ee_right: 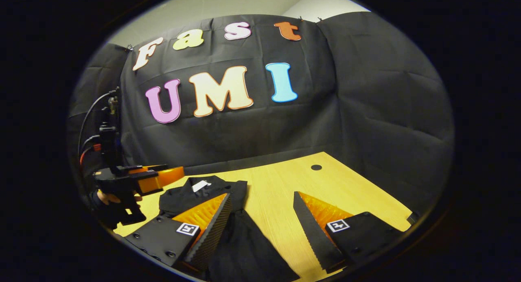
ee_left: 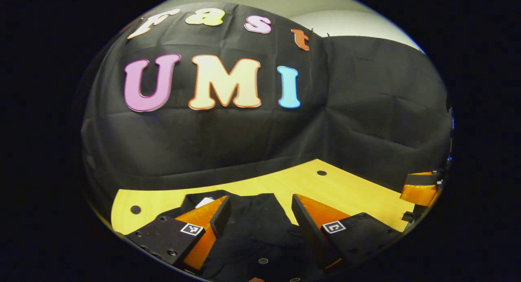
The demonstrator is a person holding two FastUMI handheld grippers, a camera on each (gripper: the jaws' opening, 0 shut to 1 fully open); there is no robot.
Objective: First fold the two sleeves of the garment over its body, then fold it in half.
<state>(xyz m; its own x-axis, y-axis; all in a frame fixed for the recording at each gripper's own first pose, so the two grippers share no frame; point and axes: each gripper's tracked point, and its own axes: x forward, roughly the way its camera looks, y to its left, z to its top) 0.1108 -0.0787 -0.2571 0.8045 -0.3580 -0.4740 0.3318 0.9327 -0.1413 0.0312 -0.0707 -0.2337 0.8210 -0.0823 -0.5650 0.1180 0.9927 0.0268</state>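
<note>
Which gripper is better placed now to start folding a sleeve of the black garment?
Probably the left gripper: it hangs open directly over the black garment. The right gripper, also open, has mostly bare wooden table between its fingers, with the garment toward its left.

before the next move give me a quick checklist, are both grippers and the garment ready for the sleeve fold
1. Left gripper fingers apart, nothing between them: ok.
2. Right gripper fingers apart, nothing between them: ok.
3. Black garment lies on the wooden table: ok.
4. Left gripper over the garment: ok, dark cloth lies beneath its fingers.
5. Right gripper over the garment: partly, one finger is over cloth, the other over bare table.
6. Sleeves spread flat and easy to find: cannot tell, the cloth is dark and its edges blur.
</note>
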